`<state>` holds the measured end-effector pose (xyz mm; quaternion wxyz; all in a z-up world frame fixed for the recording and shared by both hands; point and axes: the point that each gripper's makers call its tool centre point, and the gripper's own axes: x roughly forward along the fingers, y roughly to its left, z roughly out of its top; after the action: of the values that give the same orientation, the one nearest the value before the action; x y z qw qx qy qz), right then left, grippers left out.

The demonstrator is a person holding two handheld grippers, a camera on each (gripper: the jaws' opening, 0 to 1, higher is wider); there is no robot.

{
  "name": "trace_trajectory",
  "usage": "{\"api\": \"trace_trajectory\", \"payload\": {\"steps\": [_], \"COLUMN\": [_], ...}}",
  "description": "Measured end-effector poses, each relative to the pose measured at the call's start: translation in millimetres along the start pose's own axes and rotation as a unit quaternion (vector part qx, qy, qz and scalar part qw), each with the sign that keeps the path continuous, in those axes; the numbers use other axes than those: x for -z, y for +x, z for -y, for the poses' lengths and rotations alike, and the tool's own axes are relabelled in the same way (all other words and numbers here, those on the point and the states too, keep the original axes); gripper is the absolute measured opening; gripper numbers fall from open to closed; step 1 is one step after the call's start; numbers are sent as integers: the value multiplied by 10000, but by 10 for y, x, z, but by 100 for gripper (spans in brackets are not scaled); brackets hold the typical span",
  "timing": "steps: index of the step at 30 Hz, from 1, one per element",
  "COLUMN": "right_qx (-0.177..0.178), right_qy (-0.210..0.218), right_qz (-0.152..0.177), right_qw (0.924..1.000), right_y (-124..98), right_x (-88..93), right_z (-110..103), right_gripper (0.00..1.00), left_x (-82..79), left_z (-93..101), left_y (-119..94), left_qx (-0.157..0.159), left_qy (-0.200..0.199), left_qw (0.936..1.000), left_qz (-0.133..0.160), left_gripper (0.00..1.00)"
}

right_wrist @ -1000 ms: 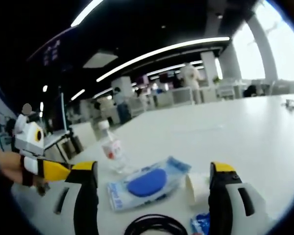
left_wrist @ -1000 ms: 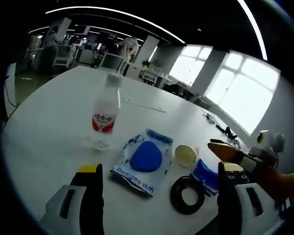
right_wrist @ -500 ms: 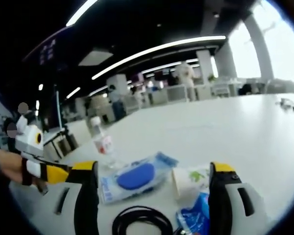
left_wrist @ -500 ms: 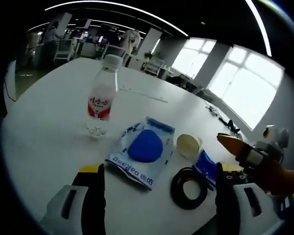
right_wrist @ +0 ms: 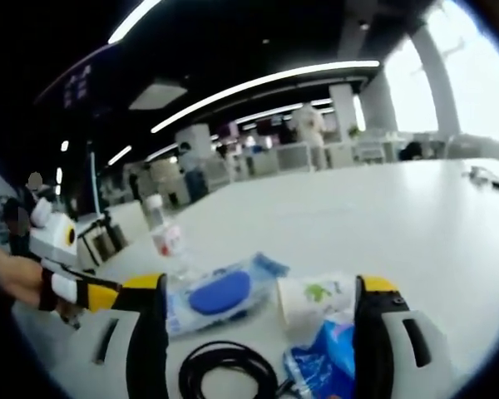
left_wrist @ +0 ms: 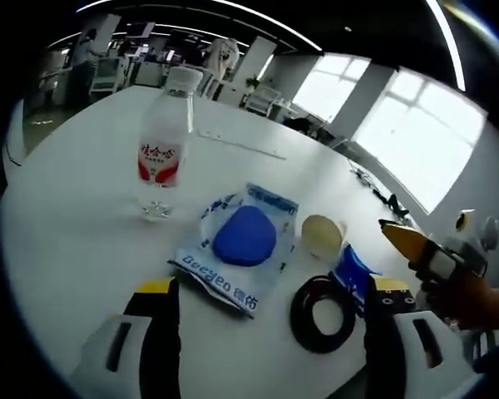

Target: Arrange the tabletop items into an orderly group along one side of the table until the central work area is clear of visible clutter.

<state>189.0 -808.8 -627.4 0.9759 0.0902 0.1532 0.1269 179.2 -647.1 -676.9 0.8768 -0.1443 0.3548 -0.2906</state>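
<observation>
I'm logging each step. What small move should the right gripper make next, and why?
Probably ease the right gripper forward and down to the paper cup. Its jaws stand open and empty, and the cup lies on its side between them, beside the blue packet and cable coil.

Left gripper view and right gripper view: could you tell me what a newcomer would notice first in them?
Probably the blue pouch lying flat mid-table, with the upright water bottle beyond it. Beside the pouch are a tipped paper cup, a coiled black cable and a small blue packet, clustered between the open jaws of the right hand-held gripper.
</observation>
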Motion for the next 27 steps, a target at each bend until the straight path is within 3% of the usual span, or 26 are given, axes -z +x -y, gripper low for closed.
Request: {"api": "trace_trajectory", "payload": {"steps": [7, 17, 25, 27], "right_qx": [-39, -4, 11, 7], "right_qy": [-32, -20, 2, 21], "right_qz": [-43, 14, 22, 22], "right_qw": [10000, 10000, 10000, 10000], "right_y": [-36, -66, -105, -121], "right_x": [45, -14, -9, -6], "right_z": [-43, 22, 44, 47], "right_gripper": [90, 89, 87, 86], "left_x": [15, 62, 121, 123], "left_z": [9, -105, -260, -271], "left_y": [98, 162, 252, 280], "left_qx": [-154, -459, -827, -843], "left_qy": [-273, -569, -932, -1062], "left_qw": [9995, 9972, 9916, 9902], "left_qz": [-71, -186, -335, -327], "left_gripper": [93, 87, 67, 66]}}
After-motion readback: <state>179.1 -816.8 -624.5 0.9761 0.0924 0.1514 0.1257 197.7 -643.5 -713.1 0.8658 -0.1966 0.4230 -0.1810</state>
